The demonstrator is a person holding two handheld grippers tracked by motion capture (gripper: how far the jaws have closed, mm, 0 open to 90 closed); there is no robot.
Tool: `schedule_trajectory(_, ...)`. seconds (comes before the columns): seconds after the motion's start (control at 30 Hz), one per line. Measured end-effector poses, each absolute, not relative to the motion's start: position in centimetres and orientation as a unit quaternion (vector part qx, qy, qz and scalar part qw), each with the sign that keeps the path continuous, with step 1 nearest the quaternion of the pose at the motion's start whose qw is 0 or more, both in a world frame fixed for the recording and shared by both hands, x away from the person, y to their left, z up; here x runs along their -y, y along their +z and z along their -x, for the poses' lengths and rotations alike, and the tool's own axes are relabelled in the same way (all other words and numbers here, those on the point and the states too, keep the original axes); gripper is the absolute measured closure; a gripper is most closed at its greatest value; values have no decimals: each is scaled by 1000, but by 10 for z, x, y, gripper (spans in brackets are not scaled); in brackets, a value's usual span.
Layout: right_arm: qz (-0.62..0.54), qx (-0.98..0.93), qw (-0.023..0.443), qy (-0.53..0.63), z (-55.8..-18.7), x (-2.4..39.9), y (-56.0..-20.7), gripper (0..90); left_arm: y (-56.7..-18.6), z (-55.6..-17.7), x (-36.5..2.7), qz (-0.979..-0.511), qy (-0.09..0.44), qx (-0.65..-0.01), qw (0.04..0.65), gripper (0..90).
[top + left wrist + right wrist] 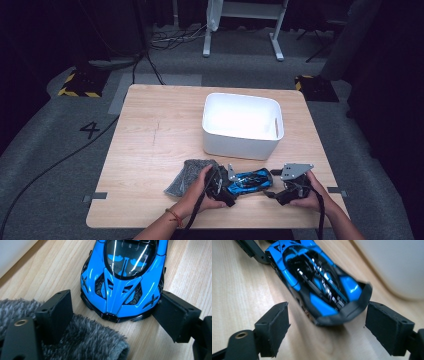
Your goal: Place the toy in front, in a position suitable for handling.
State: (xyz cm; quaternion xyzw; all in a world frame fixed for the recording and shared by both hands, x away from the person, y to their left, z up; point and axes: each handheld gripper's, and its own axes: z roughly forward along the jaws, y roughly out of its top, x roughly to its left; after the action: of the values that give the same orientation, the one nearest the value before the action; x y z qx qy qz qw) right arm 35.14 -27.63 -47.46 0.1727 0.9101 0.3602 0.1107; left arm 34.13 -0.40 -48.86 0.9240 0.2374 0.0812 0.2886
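The left tongs stand wide, their jaws spread to either side of the nose of a blue toy car. In the left gripper view the jaw at 3 o'clock lies just beside the car's front corner, perhaps touching it, while the jaw at 9 o'clock rests over a grey fuzzy cloth, apart from the car. The right tongs are also wide, one jaw on each side of the car's tail; the jaw at 3 o'clock is just beside the dark rear wing, and the jaw at 9 o'clock stands clear of the body over bare wood.

From the high view, the left tongs and right tongs face one another along the near edge of the wooden surface, with the toy car lying lengthwise between them, resting on the wood. The person's left hand grips one tool and the right hand the other, both forearms entering from 6 o'clock. The grey cloth lies crumpled at 9 o'clock of the car, partly under the left hand. A white bin stands at 12 o'clock of the car, near it but apart. Beyond the surface, grey floor carries black cables.
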Motion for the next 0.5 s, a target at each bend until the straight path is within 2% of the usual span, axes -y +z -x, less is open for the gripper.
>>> schedule_trajectory(0.17, -177, -901, 108, 381, -364, 278, -469, 169, -491, -343, 1, -921, 76, -243, 295, 156)
schedule_trajectory(0.23, -170, -900, 85, 392, -377, 281, -470, 231, -491, -343, -1, -920, 75, -245, 296, 156)
schedule_trajectory(0.37, -147, -904, 52, 398, -387, 275, -473, 202, -491, -344, -4, -920, 78, -244, 296, 153)
schedule_trajectory(0.5, -125, -911, 39, 392, -390, 263, -476, 180, -491, -346, -5, -919, 77, -246, 297, 151)
